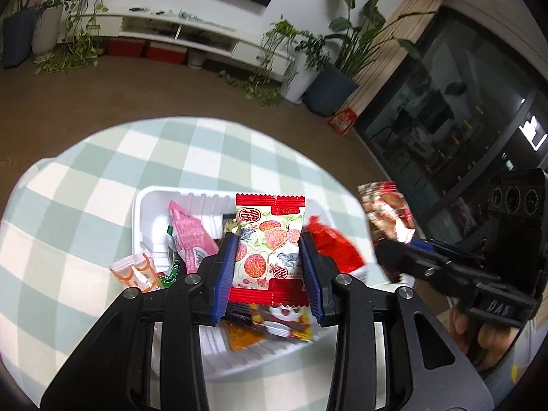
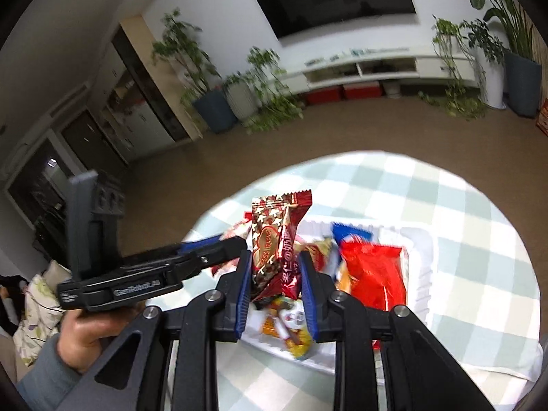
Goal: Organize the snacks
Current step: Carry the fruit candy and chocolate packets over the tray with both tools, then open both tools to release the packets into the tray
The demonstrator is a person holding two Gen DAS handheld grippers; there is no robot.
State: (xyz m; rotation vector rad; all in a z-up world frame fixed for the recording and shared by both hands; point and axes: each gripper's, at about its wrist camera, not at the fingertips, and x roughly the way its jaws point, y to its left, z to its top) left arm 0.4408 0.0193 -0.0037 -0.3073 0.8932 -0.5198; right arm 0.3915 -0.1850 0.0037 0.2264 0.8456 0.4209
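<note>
One white tray [image 1: 144, 212] of mixed snacks sits on the checked tabletop [image 1: 85, 188]. Above it, left tongs [image 1: 270, 267] pinch one lychee-print packet [image 1: 269, 239], right tongs [image 2: 275, 286] clamp one dark-red star-print packet [image 2: 275, 239].

Lychee-print snack packet [image 1: 270, 243]: red 囍 (double-happiness) sign in a circle at top and again near bottom; gold wording on its red top band is too small to read. Dark-red star-print candy wrapper [image 2: 275, 255]: white chars running down the side, approx. 果仁@奶…, rest hidden; heart logo text is blurred. Other gripper's black body [image 2: 137, 287] reads approx. "GenRobot.AI"; seen from the left wrist view, its underside [image 1: 496, 308] shows a mark like "DAS".
</note>
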